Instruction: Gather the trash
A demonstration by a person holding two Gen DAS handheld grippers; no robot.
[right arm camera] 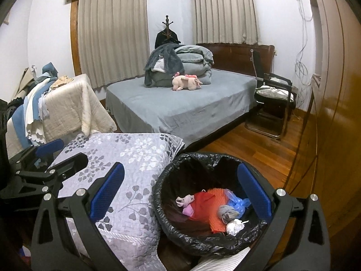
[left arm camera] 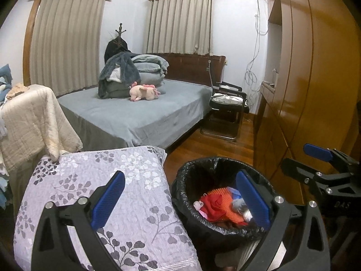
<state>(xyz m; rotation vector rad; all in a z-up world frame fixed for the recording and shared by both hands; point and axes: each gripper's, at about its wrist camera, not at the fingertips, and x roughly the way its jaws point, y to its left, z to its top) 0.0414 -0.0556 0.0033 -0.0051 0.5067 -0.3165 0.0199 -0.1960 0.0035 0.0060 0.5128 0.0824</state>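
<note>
Left tool (left arm camera: 180, 199) jaws wide apart, right tool (right arm camera: 180, 194) likewise

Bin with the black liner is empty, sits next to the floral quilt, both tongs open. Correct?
Not quite. The bin is not empty: the right wrist view shows red cloth, an orange mat, a blue bag and crumpled paper inside. The rest holds: it sits beside the floral quilt, and the left tongs and right tongs are open.

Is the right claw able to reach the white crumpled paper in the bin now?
Probably yes: the right claw is open above the bin, and the white crumpled paper lies uncovered on top.
</note>
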